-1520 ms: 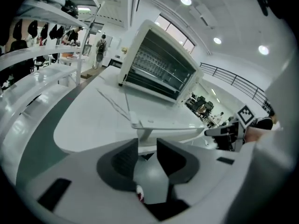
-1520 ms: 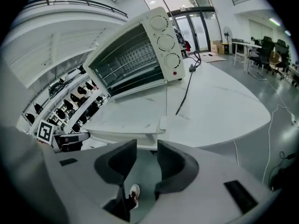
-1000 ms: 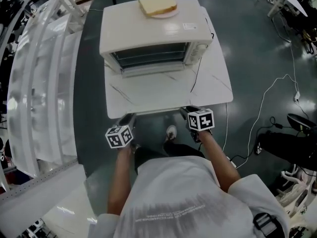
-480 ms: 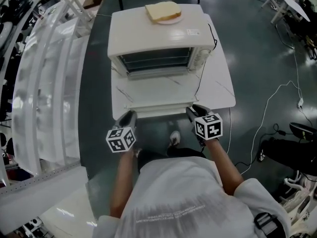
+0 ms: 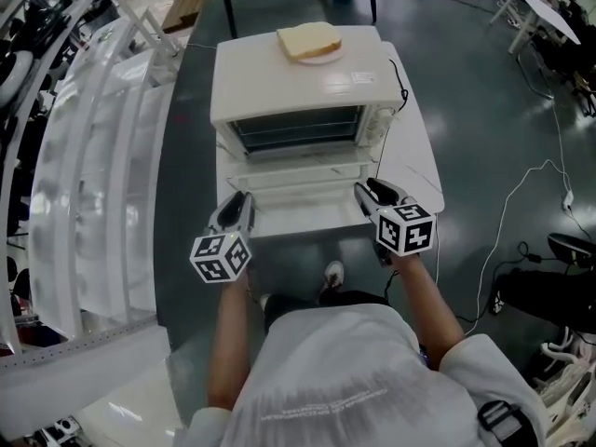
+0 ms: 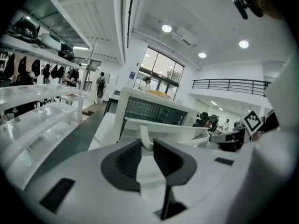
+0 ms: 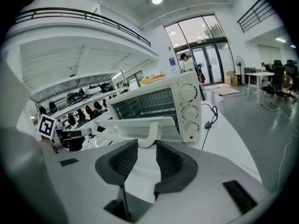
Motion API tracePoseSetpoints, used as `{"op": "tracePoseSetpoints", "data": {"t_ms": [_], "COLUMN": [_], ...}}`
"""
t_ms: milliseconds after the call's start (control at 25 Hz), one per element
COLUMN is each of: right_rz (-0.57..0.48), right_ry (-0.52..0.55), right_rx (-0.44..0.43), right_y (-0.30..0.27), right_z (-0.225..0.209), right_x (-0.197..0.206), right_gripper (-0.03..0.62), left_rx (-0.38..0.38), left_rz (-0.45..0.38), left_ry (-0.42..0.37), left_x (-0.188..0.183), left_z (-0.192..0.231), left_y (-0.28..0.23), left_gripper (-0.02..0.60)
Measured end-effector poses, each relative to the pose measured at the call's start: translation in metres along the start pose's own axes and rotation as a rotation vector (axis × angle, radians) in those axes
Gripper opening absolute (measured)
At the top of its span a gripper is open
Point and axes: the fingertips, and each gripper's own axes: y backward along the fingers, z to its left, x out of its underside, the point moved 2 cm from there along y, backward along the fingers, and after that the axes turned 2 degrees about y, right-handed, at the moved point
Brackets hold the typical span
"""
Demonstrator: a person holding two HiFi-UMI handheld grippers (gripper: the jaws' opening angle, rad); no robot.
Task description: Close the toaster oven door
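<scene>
The toaster oven (image 5: 296, 82) stood on a white table (image 5: 417, 166) with its door (image 5: 300, 173) folded down open and a slice of bread (image 5: 309, 39) on top. The label (image 5: 361, 77) on its top was too small to read. The left gripper (image 5: 240, 200) and right gripper (image 5: 371, 191) were both released, with jaws apart at either end of the door's handle (image 7: 150, 133), clamping nothing.

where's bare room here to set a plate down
Free: top of the white toaster oven, this side of the bread slice; the white table strip right of it, beside the black cord. Crowded: the front, where the open oven door lies, left gripper and right gripper at its edge.
</scene>
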Motion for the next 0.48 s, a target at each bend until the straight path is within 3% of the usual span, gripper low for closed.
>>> {"op": "tracePoseSetpoints", "data": {"t_ms": [200, 480], "right_rz": [-0.075, -0.135], "right_ry": [0.042, 0.070], "right_rx": [-0.011, -0.003], "right_y": [-0.007, -0.024], "right_z": [-0.005, -0.013], "right_x": [-0.036, -0.077], "right_gripper": [0.132, 0.132], "left_rx": [0.011, 0.001], "left_rz": [-0.071, -0.146], "left_ry": [-0.062, -0.046], "left_x": [-0.035, -0.074], "left_z": [0.000, 0.005], "left_y": [-0.014, -0.036], "left_gripper": [0.072, 0.072]}}
